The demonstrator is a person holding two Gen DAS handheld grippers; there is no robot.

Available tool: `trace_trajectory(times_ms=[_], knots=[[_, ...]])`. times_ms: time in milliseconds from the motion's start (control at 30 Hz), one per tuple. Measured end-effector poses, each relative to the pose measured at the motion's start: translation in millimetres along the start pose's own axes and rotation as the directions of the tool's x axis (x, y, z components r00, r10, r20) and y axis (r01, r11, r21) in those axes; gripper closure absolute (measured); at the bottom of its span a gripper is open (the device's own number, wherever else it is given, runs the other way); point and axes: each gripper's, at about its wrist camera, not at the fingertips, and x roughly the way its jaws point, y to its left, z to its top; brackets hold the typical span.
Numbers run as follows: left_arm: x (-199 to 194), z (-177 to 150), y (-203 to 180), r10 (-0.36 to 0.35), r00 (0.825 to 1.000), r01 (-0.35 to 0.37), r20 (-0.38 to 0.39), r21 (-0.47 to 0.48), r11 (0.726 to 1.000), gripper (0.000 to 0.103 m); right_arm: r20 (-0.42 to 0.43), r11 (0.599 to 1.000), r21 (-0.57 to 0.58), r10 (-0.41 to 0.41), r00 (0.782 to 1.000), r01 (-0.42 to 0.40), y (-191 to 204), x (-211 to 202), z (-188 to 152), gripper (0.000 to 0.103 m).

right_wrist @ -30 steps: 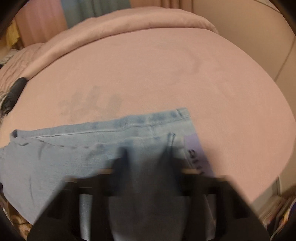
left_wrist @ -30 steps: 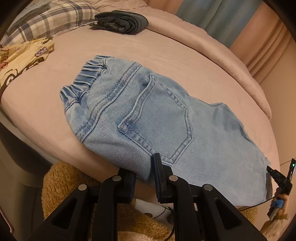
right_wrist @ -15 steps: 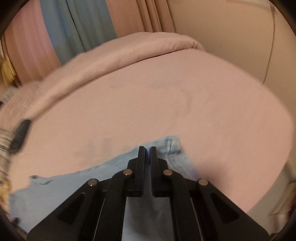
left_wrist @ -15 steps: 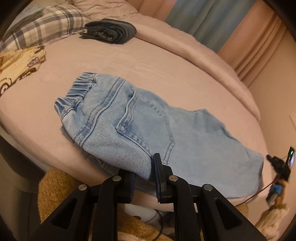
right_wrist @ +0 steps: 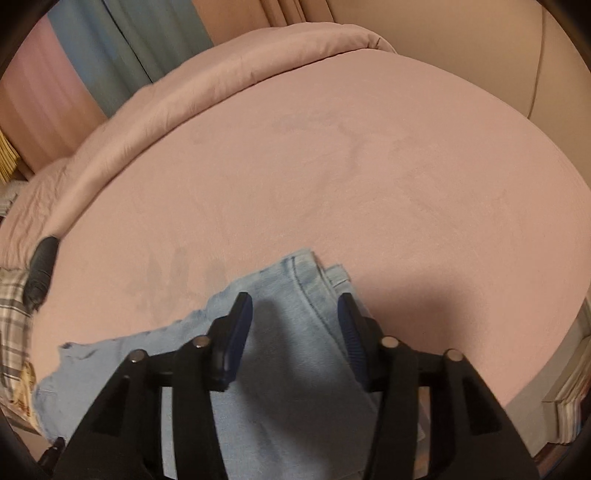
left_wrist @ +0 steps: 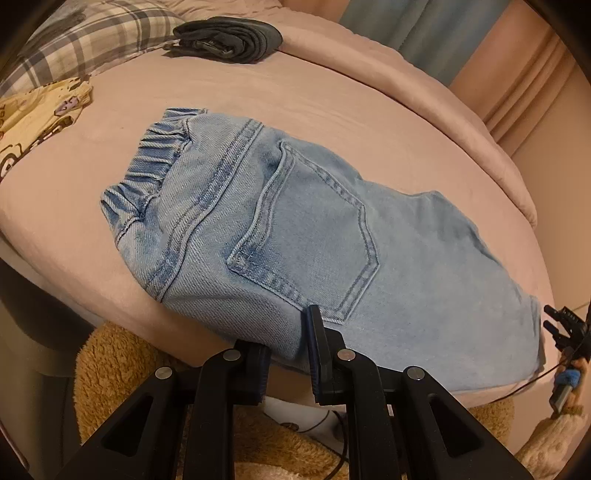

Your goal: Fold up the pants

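pants [left_wrist: 317, 236]: near edge hidden behind the left gripper [left_wrist: 288, 354] at the bottom centre of the left wrist view; the pinch point cannot be made out
pants, right wrist view [right_wrist: 295, 350]: lower part hidden by the right gripper [right_wrist: 293, 325], cut off at the bottom edge
plaid pillow [left_wrist: 92, 33]: cut off at upper left
printed yellow cloth [left_wrist: 33, 122]: cut off at the left edge; print unreadable
dark folded garment [right_wrist: 42, 269]: blurred at the left edge of the right wrist view
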Motion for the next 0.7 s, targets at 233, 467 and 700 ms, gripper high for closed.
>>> trace_trajectory(times_ms=[233, 467, 700], knots=[[-1, 0, 1, 0.0, 1.0, 0.0, 0.001, 0.002, 1.0, 0.089, -0.016, 0.991, -0.124, -0.056, 0.998, 0.054, 16, 24, -13, 0.054], [-2, 0, 0, -0.006, 1.0, 0.006, 0.002, 0.001, 1.0, 0.089, 0.002, 0.975, -0.155, -0.159, 0.987, 0.157, 14, 28, -14, 0.052], [-1, -2, -3, 0.008, 1.0, -0.008, 0.007, 0.007, 1.0, 0.089, -0.052, 0.963, -0.187, -0.209, 0.977, 0.196, 9, 27, -19, 0.038]])
